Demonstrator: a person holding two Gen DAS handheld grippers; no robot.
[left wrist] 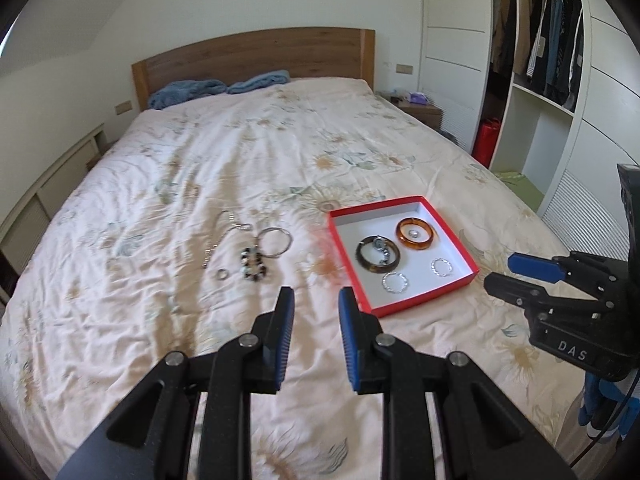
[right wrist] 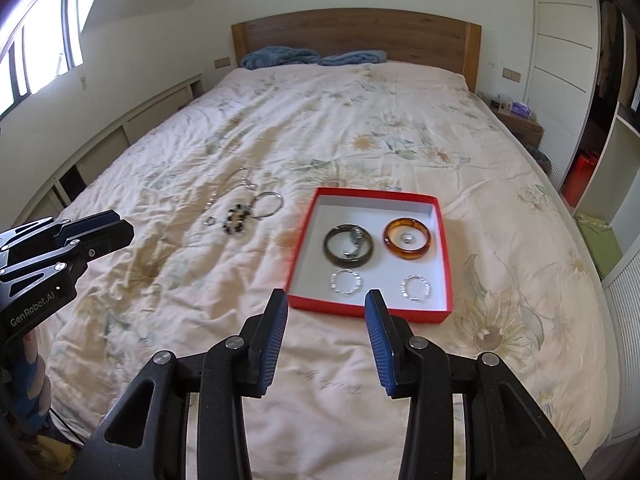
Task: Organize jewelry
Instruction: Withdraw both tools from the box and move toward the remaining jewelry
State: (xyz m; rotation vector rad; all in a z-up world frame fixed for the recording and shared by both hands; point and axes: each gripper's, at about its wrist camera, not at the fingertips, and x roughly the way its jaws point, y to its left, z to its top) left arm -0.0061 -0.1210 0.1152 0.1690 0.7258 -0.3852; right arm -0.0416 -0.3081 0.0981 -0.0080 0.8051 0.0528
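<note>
A red box [left wrist: 400, 309] [right wrist: 360, 312] lies on the bed. In it are an amber bangle [left wrist: 401, 240] [right wrist: 390, 245] around a small ring [right wrist: 407, 237], a dark bangle [left wrist: 362, 261] [right wrist: 330, 249] and two twisted silver rings. Left of the box, loose on the cover, lie a beaded bracelet [left wrist: 245, 258] [right wrist: 231, 213], a silver hoop [left wrist: 291, 241], a small ring [left wrist: 222, 275] and a chain [left wrist: 224, 232]. My left gripper [left wrist: 316, 294] [right wrist: 124, 226] hangs open and empty above the cover, short of the loose pieces. My right gripper [right wrist: 327, 296] [left wrist: 500, 272] is open and empty before the box.
The floral cover [left wrist: 240, 160] spreads to a wooden headboard [left wrist: 256, 56] with blue pillows [left wrist: 188, 92]. A nightstand [left wrist: 420, 110] and an open wardrobe [left wrist: 536, 60] stand to the right. A low wall unit [right wrist: 120, 136] and a window [right wrist: 36, 52] are on the left.
</note>
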